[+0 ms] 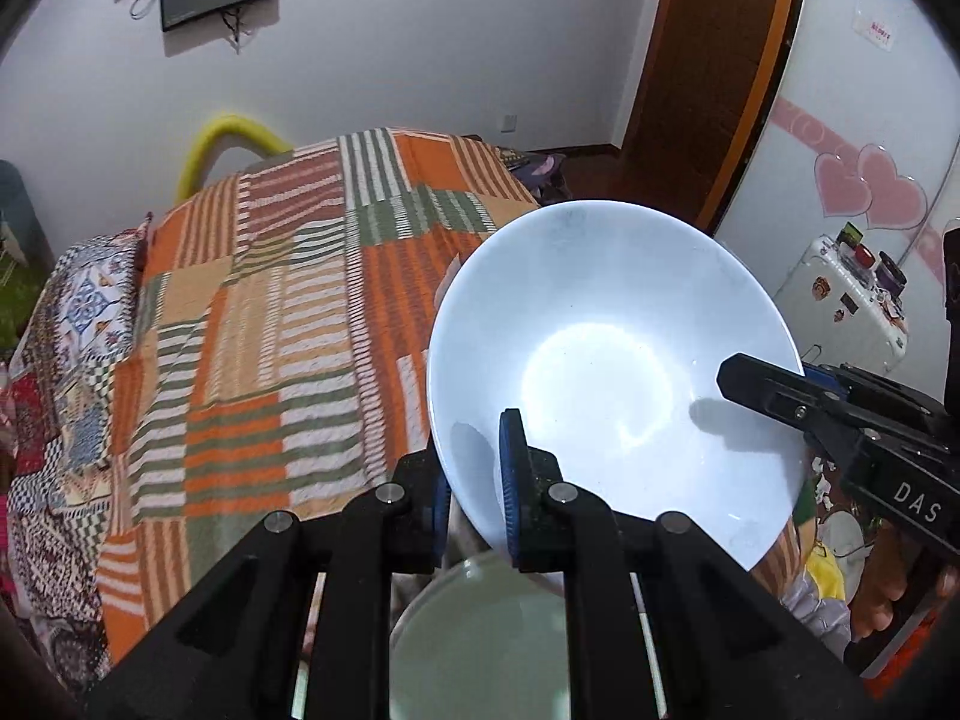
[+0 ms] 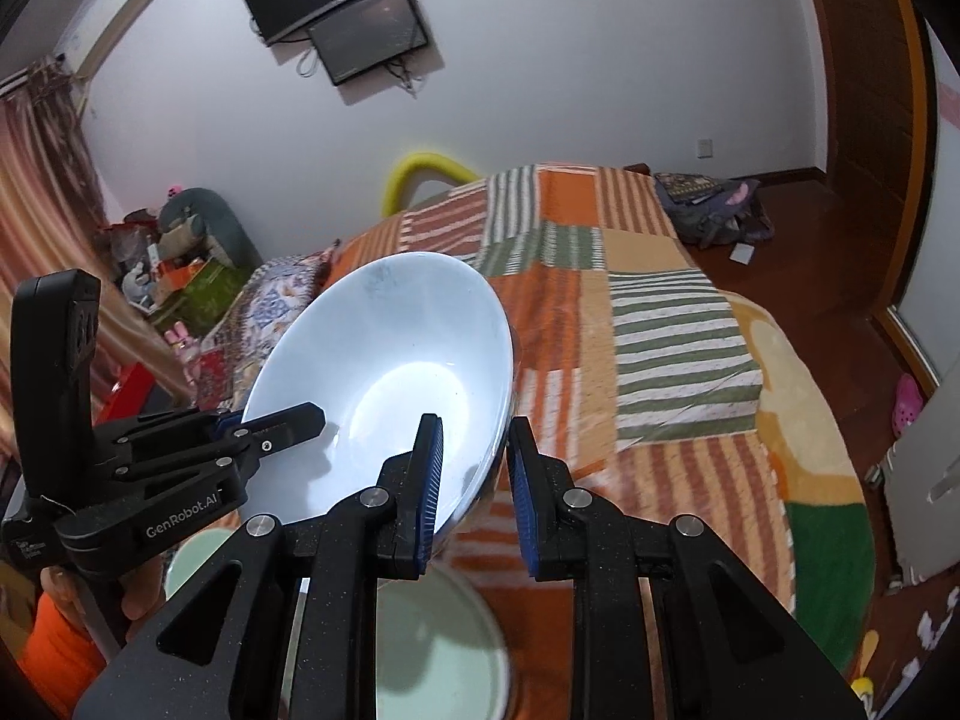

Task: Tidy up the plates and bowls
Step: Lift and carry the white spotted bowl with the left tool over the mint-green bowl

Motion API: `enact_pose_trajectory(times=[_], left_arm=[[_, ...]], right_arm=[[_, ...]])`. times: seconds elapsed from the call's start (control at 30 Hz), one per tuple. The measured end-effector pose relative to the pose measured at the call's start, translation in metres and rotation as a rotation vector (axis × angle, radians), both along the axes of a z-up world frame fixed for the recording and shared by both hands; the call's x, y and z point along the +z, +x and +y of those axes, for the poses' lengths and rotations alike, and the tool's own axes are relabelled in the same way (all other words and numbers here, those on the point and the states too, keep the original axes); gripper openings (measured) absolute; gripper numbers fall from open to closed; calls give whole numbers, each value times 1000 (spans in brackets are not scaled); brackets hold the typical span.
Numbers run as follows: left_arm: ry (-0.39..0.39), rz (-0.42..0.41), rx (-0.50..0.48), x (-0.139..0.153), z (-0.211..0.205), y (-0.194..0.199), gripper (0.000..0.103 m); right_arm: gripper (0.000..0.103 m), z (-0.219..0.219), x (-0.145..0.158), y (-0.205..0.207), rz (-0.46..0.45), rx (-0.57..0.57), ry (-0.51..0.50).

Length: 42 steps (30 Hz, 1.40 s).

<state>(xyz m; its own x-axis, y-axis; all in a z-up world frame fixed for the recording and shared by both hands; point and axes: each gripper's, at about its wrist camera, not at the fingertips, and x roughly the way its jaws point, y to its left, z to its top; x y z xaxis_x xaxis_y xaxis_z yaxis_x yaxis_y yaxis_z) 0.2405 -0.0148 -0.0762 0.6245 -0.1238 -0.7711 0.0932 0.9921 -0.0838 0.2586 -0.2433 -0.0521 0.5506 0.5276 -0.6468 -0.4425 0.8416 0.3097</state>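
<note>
Bowl time: wide white ceramic bowl (image 1: 606,372) sits tilted mid-frame, left hand-held gripper (image 1: 477,495) and right hand-held gripper (image 2: 474,492) both clamped on its rim, above pale green plate (image 1: 480,642).

Glossy white ceramic bowl (image 1: 612,360); woven cloth bedspread (image 1: 288,330).

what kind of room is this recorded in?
Most likely a home bedroom: a bed under a patchwork quilt, a wall-mounted screen, and a wooden door.
</note>
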Motion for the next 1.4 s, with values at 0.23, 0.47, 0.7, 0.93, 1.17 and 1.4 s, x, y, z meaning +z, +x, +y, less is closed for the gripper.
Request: enact_pose_trajectory(times=[0.23, 0.47, 0.7, 0.93, 1.17, 1.4], left_arm=[[-5, -8, 55, 10, 28, -41, 13], [-9, -37, 143, 17, 62, -93, 13], [-23, -66, 242, 16, 100, -138, 13], [-48, -72, 334, 6, 133, -171, 13], [-40, -70, 403, -8, 155, -201, 13], [-22, -49, 441, -29, 166, -217, 13]], right_arm=[[20, 23, 1, -26, -7, 58, 9], [20, 55, -1, -56, -14, 148, 12], [21, 93, -6, -78, -19, 249, 5], [22, 126, -20, -106, 0, 344, -7], [22, 151, -35, -127, 32, 412, -22], [22, 168, -55, -141, 77, 449, -38]])
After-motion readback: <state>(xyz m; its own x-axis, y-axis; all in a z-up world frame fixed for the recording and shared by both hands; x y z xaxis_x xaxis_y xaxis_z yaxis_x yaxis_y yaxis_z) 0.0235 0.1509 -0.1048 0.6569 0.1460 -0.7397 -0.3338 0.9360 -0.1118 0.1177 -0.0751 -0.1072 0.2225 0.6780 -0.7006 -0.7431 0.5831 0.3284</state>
